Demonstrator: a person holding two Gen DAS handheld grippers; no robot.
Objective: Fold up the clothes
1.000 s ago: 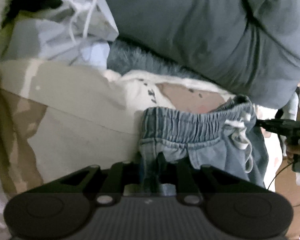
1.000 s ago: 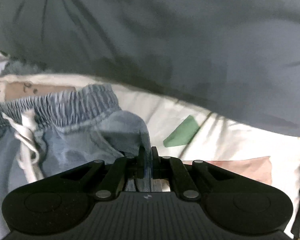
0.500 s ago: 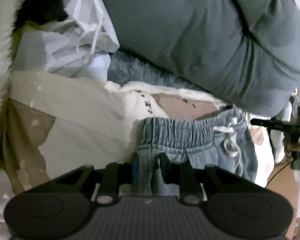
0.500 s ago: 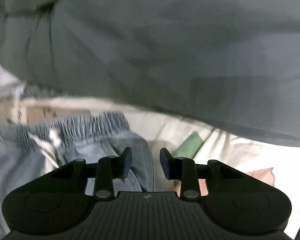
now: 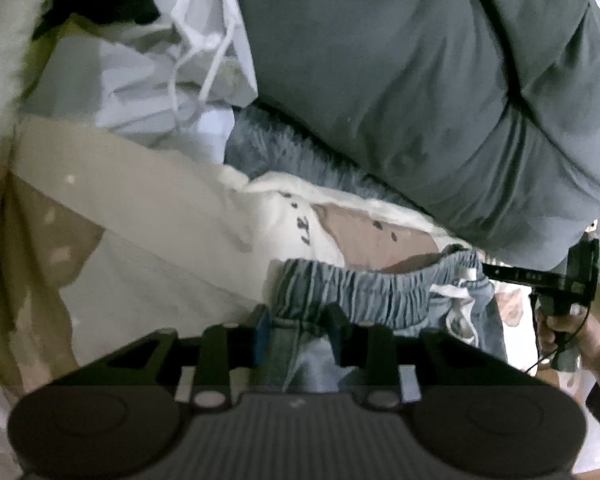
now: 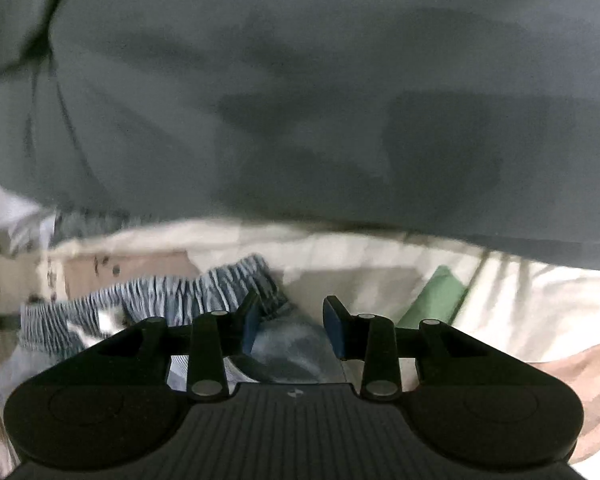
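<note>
Blue denim shorts (image 5: 372, 292) with an elastic waistband and a white drawstring (image 5: 456, 304) lie on a cream and beige bedsheet (image 5: 140, 220). My left gripper (image 5: 298, 330) sits at the left end of the waistband. Its jaws are opening, with a fold of denim still loose between them. In the right wrist view the shorts (image 6: 160, 300) stretch away to the left. My right gripper (image 6: 292, 322) stands open over the right corner of the shorts. The denim lies below its blue pads (image 6: 251, 322), not pinched.
A big grey duvet (image 5: 420, 80) bulges over the far side, close above the waistband (image 6: 300, 80). A white drawstring bag (image 5: 204, 40) and a fuzzy blue-grey blanket (image 5: 284, 148) lie at the back left. A hand (image 5: 568, 332) holds the other gripper at the right.
Both grippers were shut on the denim a second ago. The right one opened and let go, then shifted a little right. The left jaws have been spreading apart.
</note>
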